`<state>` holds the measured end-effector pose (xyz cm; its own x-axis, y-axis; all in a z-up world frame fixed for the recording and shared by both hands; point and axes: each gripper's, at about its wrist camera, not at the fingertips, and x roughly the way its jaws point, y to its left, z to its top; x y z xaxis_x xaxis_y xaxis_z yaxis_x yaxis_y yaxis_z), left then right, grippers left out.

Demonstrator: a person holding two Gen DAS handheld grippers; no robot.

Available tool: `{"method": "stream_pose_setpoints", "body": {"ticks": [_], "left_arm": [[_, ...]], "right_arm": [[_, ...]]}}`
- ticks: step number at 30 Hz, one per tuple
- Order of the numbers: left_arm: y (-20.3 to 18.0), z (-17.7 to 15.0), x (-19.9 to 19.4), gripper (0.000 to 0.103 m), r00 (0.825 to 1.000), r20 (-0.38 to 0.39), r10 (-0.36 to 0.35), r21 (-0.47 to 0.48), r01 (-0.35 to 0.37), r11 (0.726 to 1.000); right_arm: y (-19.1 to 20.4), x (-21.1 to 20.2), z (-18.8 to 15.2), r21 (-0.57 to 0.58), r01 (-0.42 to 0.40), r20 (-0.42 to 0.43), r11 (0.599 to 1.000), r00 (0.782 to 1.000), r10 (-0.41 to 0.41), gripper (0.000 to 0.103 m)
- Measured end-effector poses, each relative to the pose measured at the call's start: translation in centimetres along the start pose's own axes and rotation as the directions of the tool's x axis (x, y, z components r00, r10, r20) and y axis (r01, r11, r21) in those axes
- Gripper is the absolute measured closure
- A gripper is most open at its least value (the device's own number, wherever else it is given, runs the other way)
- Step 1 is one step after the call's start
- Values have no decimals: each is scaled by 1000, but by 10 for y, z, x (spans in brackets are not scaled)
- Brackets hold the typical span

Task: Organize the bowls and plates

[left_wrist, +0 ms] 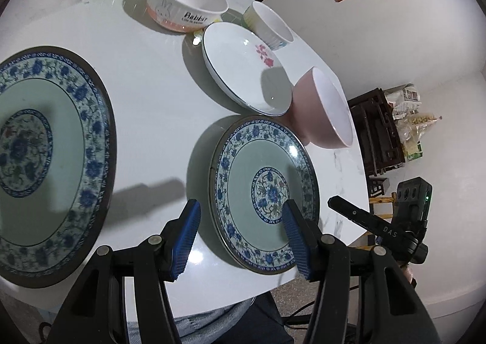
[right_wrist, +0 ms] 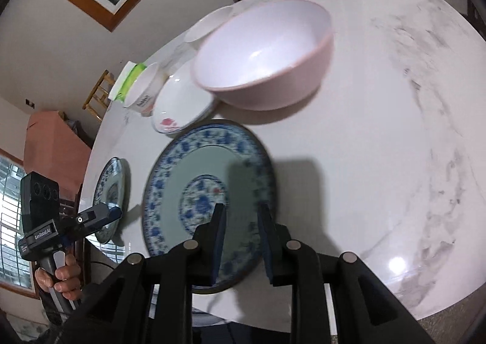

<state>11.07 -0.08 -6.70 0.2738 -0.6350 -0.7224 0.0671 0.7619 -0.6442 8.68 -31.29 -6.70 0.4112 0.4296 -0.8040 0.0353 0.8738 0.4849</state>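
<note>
Tableware crowds our white marble table point(left_wrist: 158, 95): large blue-patterned plate point(left_wrist: 45, 161) far left, smaller blue plate point(left_wrist: 261, 195) beneath our spread left gripper point(left_wrist: 240, 234), pink bowl point(left_wrist: 322, 113) beyond; our right gripper point(right_wrist: 241, 240) hangs narrowly parted, pinching nothing.

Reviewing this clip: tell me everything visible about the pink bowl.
The pink bowl is deep and round, matte pink outside, glossy white inside, apparently ceramic or melamine. It stands upright and empty on the white marble table, near its edge. The white flowered plate sits close beside it, possibly touching; the smaller blue-patterned plate lies just in front. Neither gripper touches it.
</note>
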Motion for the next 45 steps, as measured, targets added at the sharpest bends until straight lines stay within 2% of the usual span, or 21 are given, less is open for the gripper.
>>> {"method": "stream_pose_setpoints", "body": {"ticks": [7, 16, 22, 29, 31, 35, 45], "left_arm": [[6, 2, 13, 52, 999, -27, 30, -12, -30, 999], [6, 4, 28, 54, 997, -59, 43, -5, -43, 999], [7, 5, 35, 61, 996, -73, 57, -1, -57, 998], [7, 7, 44, 74, 993, -92, 69, 23, -67, 997], [8, 7, 47, 78, 992, -95, 78, 29, -76, 997], [11, 7, 48, 93, 991, -89, 102, 43, -99, 994], [10, 3, 40, 92, 990, -72, 125, 85, -119, 989]], "right_arm": [[-20, 15, 1, 23, 2, -24, 1000, 1000, -2, 80], [-20, 26, 3, 9, -39, -33, 999, 999, 39, 80], [-23, 31, 5, 9, -50, -35, 999, 998, 50, 80], [-23, 34, 2, -1, -61, -40, 998, 997, 61, 83], [-22, 35, 2, -4, -54, -43, 999, 998, 54, 89], [-23, 33, 0, -7, -37, -26, 999, 999, 37, 89], [-15, 27, -8, 2, -23, -23, 1000, 999, 23, 88]]}}
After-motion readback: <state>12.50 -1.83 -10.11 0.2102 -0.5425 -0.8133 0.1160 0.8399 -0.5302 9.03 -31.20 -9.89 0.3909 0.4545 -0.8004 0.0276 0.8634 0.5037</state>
